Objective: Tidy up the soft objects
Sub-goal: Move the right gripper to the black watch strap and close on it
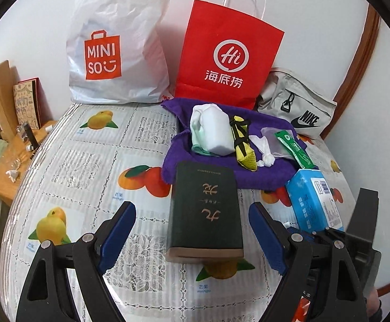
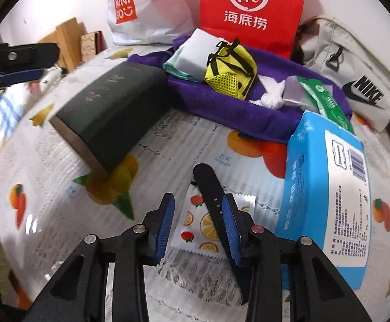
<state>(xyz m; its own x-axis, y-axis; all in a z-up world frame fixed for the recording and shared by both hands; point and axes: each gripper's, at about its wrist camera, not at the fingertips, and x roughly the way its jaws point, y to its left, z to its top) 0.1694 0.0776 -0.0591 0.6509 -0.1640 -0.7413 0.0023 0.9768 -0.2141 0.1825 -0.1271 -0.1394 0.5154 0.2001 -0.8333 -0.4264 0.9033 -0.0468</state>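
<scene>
Right gripper (image 2: 197, 225), fingers part-open, straddles fruit-print sachet (image 2: 197, 228) and black strap (image 2: 211, 190); left gripper (image 1: 192, 230) open before book (image 1: 205, 209). Sorting looks barely begun: soft items cluttering purple towel (image 1: 248, 171).

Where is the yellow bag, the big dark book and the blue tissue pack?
yellow bag (image 2: 231, 71): right wrist view, its mesh front.
dark book (image 1: 205, 212): left wrist view, its cover.
blue tissue pack (image 2: 323, 187): right wrist view, its printed side.

A white tablecloth (image 1: 93, 161) printed with orange and yellow fruit. A purple towel (image 1: 262, 171) holds a yellow and black pouch (image 1: 242, 145). Dark green book (image 1: 205, 209), light blue tissue pack (image 2: 326, 198), red paper bag (image 1: 227, 56).
</scene>
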